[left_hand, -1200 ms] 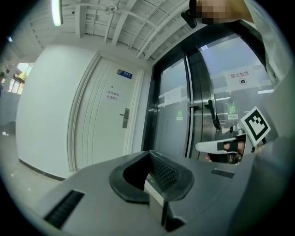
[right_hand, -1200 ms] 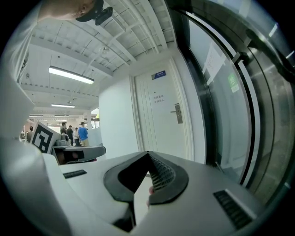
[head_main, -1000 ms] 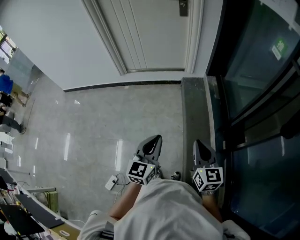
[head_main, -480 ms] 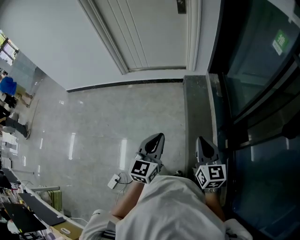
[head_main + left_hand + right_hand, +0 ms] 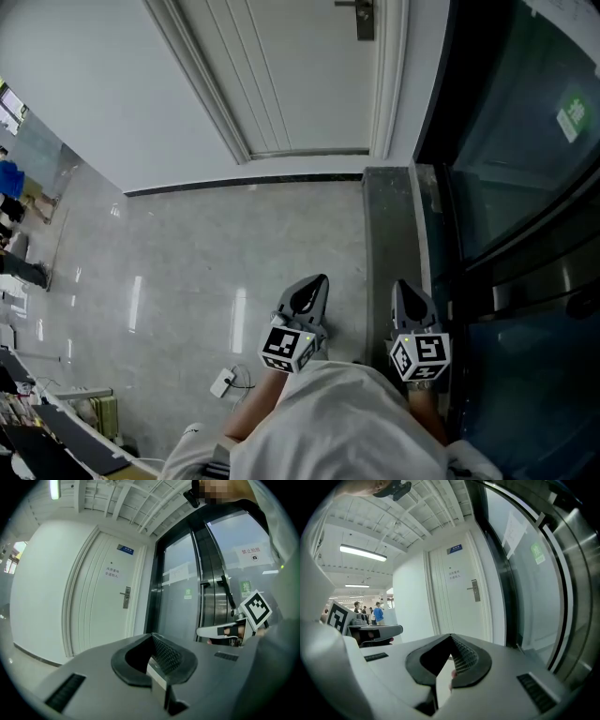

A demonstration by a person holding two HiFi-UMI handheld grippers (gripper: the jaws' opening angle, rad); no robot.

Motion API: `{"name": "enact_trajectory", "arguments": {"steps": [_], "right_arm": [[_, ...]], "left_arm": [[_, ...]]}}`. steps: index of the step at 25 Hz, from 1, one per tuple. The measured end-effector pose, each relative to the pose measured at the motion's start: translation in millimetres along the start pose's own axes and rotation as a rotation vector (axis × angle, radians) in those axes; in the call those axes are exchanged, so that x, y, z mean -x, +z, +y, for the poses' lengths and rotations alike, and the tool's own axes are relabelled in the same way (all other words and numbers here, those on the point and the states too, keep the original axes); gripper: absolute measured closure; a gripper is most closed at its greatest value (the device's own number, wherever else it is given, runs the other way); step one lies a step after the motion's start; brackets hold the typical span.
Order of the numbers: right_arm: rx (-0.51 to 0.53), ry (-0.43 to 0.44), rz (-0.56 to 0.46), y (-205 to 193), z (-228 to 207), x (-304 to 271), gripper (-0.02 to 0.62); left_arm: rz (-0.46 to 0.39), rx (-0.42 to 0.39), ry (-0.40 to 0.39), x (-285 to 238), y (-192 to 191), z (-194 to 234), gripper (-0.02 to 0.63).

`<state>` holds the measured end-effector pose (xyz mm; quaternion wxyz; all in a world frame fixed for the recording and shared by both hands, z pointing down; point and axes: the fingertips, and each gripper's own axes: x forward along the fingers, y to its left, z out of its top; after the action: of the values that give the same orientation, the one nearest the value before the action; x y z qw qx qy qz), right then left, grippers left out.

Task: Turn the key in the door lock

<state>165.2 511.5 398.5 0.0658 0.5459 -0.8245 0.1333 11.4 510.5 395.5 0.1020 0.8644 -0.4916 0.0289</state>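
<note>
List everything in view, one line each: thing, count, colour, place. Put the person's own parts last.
Door: one, white, top centre of the head view.
Lock plate: one, dark metal, near the door's right edge.
Blue plate: one, blue, high on the door.
Paper notice: one, white, below the blue plate.
Glass wall: one, dark, right of the door.
Green sticker: one, green, on the glass.
Floor: one, glossy grey tiles.
Plug with cable: one, white, on the floor.
Bystanders: a few, far off; one in blue.
Left tool: one, grey, jaws together.
Right tool: one, grey, jaws together.
</note>
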Motion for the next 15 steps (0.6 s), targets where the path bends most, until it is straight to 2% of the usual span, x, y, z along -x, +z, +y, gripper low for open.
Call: {"name": "enact_trajectory", "arguments": {"steps": [4,10,12,15], "right_arm": [[0.009,-0.018,0.015,12,8,-62,0.594],[0.012,-0.048,0.024,46,29,-154,0.594],[0.008,-0.057,0.016,59,38,-185,0.594],[0.06,-0.027,-0.029,86,55,-226,0.594]], "left_arm": [[0.013,0.009,-0.019,-37,8,56,0.597],[0.003,0.006,-0.083,-88,44,135,0.597],[0.0,0.01,-0.093,-102,55,165,0.597],[-0.018,0.0,-0.105,-122,75,203,0.597]]}}
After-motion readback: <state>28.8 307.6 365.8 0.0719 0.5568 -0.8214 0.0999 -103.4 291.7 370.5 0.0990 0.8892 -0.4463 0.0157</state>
